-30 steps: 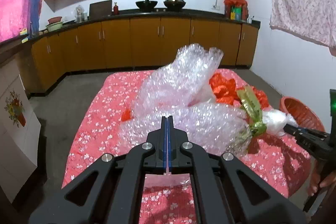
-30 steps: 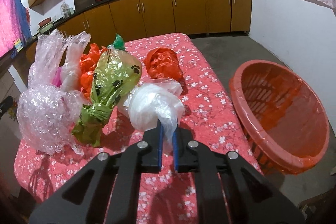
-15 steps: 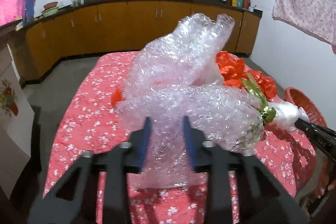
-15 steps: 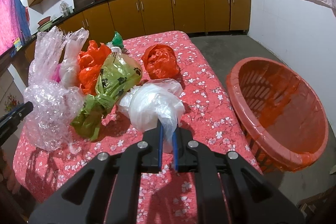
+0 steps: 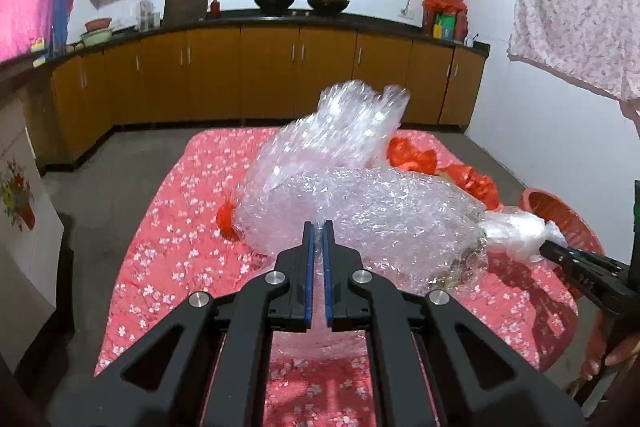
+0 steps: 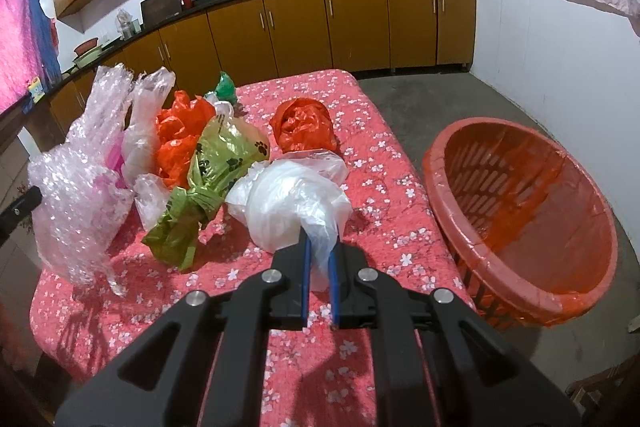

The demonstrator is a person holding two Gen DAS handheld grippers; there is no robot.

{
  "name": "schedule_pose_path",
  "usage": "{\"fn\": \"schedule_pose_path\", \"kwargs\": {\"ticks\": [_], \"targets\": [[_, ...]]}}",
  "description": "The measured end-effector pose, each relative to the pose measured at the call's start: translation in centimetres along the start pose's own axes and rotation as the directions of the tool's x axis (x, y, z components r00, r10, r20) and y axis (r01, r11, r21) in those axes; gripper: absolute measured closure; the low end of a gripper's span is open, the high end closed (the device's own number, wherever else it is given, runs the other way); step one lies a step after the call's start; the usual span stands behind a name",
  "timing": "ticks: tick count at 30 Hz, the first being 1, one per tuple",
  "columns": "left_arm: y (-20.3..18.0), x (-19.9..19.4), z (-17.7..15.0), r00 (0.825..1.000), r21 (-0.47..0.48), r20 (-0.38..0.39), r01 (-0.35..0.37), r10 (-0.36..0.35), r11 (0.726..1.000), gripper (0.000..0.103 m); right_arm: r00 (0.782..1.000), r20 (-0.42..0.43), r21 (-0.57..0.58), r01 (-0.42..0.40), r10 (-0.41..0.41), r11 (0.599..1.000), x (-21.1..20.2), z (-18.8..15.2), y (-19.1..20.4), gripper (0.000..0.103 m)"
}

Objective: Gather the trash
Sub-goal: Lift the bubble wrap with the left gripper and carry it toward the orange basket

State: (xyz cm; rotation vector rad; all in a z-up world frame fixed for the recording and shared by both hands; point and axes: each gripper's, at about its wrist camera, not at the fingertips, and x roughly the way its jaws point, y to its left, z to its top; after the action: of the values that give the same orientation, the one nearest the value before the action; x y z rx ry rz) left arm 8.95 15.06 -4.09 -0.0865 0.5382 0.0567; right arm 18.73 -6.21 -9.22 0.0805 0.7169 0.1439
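Note:
My left gripper (image 5: 317,227) is shut on a big wad of clear bubble wrap (image 5: 360,203), which also shows at the left in the right wrist view (image 6: 80,187). My right gripper (image 6: 319,247) is shut on a white plastic bag (image 6: 292,203), which shows at the right in the left wrist view (image 5: 516,231). A green paw-print bag (image 6: 208,183), orange bags (image 6: 180,135), a red bag (image 6: 306,125) and a small green bag (image 6: 226,89) lie on the table (image 6: 384,163). The red basket (image 6: 520,219) stands right of the table.
The table carries a red floral cloth and ends close to the basket. Brown kitchen cabinets (image 5: 260,75) line the back wall. A white tiled wall (image 6: 560,59) is to the right, with cloth hanging above. Grey floor (image 5: 104,179) surrounds the table.
My left gripper opened half a second ago and has shut again on the bubble wrap. My right gripper has held the white bag throughout, shifting slightly.

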Motion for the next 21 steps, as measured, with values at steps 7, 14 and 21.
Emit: {"fn": "schedule_pose_path", "kwargs": {"ticks": [7,14,21], "targets": [[-1.0,-1.3,1.0,0.999,0.010,0.041,0.007,-0.008,1.000,0.099,0.999,0.034,0.013,0.005,-0.005,1.000,-1.8,0.3,-0.8,0.094],[-2.5,-1.4,2.1,0.997,0.022,0.068,0.018,-0.020,1.000,0.099,0.998,0.062,0.030,0.012,-0.014,0.999,-3.4,0.6,-1.9,0.094],[-4.8,-0.6,2.7,0.996,0.038,0.067,0.053,-0.055,0.998,0.099,0.995,0.086,0.058,0.038,-0.043,0.998,-4.7,1.0,-3.9,0.094]]}}
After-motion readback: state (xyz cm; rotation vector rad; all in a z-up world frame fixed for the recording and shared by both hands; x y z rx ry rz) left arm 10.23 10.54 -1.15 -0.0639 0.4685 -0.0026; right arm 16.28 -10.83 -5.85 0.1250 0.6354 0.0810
